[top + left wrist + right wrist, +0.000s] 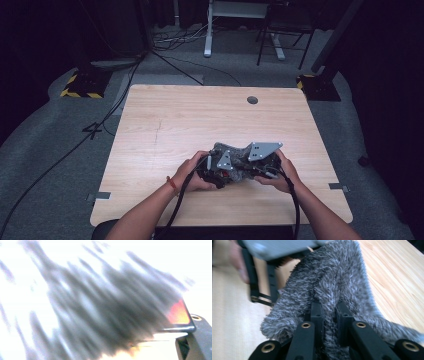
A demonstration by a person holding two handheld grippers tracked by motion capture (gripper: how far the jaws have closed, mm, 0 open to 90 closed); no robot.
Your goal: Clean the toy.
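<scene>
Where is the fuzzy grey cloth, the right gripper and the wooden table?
fuzzy grey cloth (pixel 337 277), right gripper view, on its raised fold.
right gripper (pixel 329 315), right gripper view, midway between its fingers.
wooden table (pixel 175 115), high view, on its bare top.

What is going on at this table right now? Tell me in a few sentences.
A person at a wooden table holds a gripper in each hand and works on a fuzzy grey cloth. The right gripper is shut on a fold of the cloth. The left gripper is also shut, pressed right up against the cloth. Both hands sit close together near the table's front edge.
</scene>
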